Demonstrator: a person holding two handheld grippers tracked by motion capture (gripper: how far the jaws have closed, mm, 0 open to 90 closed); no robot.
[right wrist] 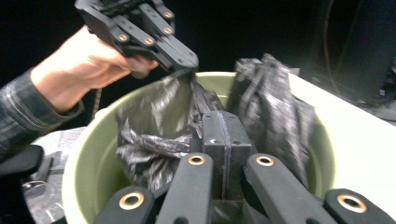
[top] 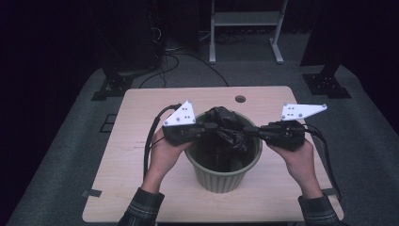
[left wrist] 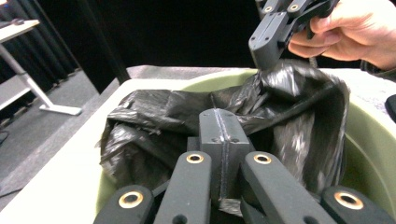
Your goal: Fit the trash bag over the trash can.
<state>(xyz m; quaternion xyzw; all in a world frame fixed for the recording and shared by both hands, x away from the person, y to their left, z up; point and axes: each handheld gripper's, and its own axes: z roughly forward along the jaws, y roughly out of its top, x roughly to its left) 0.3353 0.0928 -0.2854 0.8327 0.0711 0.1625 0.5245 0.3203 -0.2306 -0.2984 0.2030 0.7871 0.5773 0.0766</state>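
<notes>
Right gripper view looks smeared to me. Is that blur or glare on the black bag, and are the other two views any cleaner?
Right gripper view: the crinkled black plastic bag is streaked by motion blur, with pale sheen on its folds; the round green plastic bin rim is soft. Left gripper view: bag sharper on the left, smeared at right. High view: dim, dark surroundings, light wooden table evenly lit, no glare.

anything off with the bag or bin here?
The black bag isn't lining the green bin: it's crumpled and bunched above the rim, one fold hanging over the far edge. Left gripper and right gripper each pinch its film. No tear or spill visible.
</notes>
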